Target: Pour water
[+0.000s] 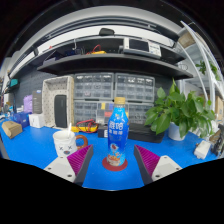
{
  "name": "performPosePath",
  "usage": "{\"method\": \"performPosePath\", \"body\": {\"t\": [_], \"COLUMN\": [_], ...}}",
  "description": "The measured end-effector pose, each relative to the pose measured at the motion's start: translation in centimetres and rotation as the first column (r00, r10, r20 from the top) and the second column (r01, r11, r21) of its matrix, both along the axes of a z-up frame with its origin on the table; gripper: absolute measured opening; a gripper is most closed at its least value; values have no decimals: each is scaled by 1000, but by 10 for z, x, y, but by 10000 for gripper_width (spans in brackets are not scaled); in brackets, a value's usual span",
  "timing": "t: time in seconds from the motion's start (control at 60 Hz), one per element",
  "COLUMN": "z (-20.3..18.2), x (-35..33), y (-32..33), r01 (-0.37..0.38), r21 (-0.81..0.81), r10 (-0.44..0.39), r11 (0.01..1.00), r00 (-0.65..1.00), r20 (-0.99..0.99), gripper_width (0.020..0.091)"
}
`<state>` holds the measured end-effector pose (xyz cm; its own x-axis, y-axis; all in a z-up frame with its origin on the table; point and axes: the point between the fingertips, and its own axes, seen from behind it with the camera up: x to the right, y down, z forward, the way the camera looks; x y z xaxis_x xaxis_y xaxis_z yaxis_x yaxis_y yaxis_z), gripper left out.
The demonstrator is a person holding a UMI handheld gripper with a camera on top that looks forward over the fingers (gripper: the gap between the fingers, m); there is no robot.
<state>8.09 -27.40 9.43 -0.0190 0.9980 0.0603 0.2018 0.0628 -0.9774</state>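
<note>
Gripper (113, 163): held spread wide over the blue table, nothing pinched; purple pads (80, 158) are seen on the inner faces of both fingers.
Bottle (117, 131): a blue-labelled bottle with an orange cap is stood upright on a small red coaster (116, 164), just ahead of the fingers and centred on the gap between them; open space is left on both sides of it.
Cup (64, 142): a white cup is set on the table to the left of the bottle, apart from it, just beyond the left finger.
Table (40, 148): a blue surface; bare stretches are seen between cup and bottle and to the right of the bottle.
Far edge: the table's back is lined by a potted plant (180, 112) at the right and small toys (88, 127) behind the cup.
Left side: boxes (12, 128) are placed near the table's left edge.
Background: shelving and drawer cabinets (115, 88) are seen beyond the table.
</note>
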Motion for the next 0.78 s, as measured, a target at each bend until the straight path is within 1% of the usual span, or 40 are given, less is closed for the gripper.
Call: {"method": "performPosePath", "body": {"t": [0.1,0.217,0.3,0.567,0.783], "z": [4,10,11,21,27], "x": [15,26,32,53,61], "y": [1,-5,-2,26,35], "r01": [28,28,45,181,215], "r21": [11,10,3,-9,0], "r10": [-28,-28,-45,-181,-215], "r11": [1000,1000,999,983,977], "r00": [1000,999,999,983,977], "r20": [-10,-16,-13,-4,-13], "gripper_width": [846,848,854,853,854]}}
